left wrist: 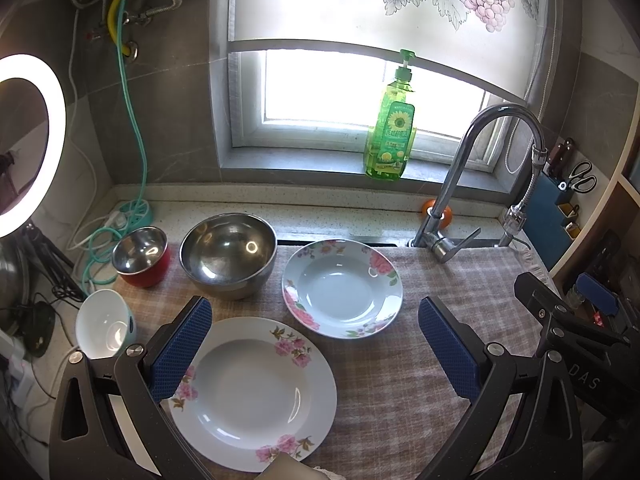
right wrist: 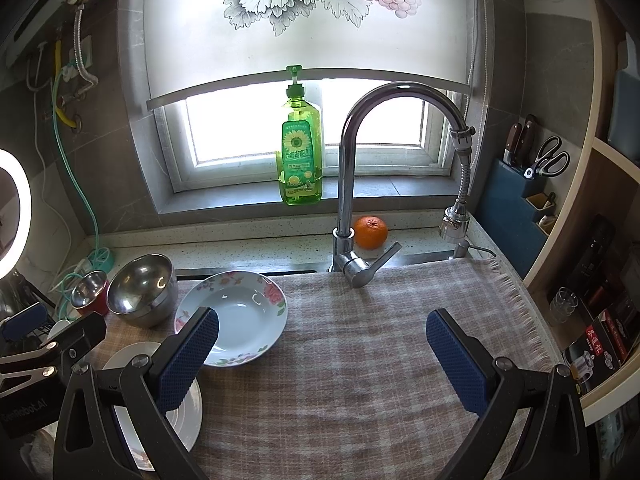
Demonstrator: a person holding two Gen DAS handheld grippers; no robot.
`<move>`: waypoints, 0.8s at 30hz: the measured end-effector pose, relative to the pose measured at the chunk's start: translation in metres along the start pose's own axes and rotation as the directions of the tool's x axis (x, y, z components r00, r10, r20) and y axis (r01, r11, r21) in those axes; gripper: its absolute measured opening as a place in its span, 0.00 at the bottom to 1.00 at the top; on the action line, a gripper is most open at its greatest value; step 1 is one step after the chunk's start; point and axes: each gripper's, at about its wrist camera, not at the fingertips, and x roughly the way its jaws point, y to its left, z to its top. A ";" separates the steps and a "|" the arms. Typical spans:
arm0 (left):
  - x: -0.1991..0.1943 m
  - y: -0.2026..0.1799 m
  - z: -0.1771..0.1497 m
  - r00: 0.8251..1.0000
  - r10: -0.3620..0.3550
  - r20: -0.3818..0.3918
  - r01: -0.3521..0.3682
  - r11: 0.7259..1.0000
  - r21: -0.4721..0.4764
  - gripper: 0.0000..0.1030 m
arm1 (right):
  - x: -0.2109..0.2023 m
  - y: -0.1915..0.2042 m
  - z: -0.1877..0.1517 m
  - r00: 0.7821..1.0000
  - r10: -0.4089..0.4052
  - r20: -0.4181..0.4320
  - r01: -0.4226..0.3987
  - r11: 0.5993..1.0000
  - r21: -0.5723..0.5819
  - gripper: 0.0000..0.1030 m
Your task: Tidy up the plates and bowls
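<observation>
Both tongs [left wrist: 316, 344] [right wrist: 322, 354] gape above checked cloth [right wrist: 360, 360], right half bare

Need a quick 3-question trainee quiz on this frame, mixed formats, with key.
1. True or false: the left gripper is shut on the near floral plate.
2. How many bowls stand left of the far floral plate? A) one B) two C) three
3. Fill in: the orange sits behind the ____.

Key:
1. False. Both the left gripper and the right gripper are open and hold nothing.
2. C: the large steel bowl, the red bowl and the white bowl.
3. Faucet.
</observation>
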 end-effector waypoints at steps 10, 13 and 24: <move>-0.001 -0.001 -0.001 1.000 0.000 -0.001 0.000 1.000 0.001 1.00 | 0.000 -0.001 0.000 1.000 0.000 0.000 0.000 1.000 0.000 1.00; -0.001 -0.001 -0.001 1.000 -0.001 -0.001 0.001 1.000 0.001 1.00 | 0.000 -0.001 -0.001 1.000 0.001 0.000 -0.001 1.000 0.000 1.00; -0.002 0.000 -0.004 1.000 0.001 0.000 -0.001 1.000 -0.001 1.00 | 0.000 0.000 -0.001 1.000 0.001 0.000 -0.001 1.000 -0.002 1.00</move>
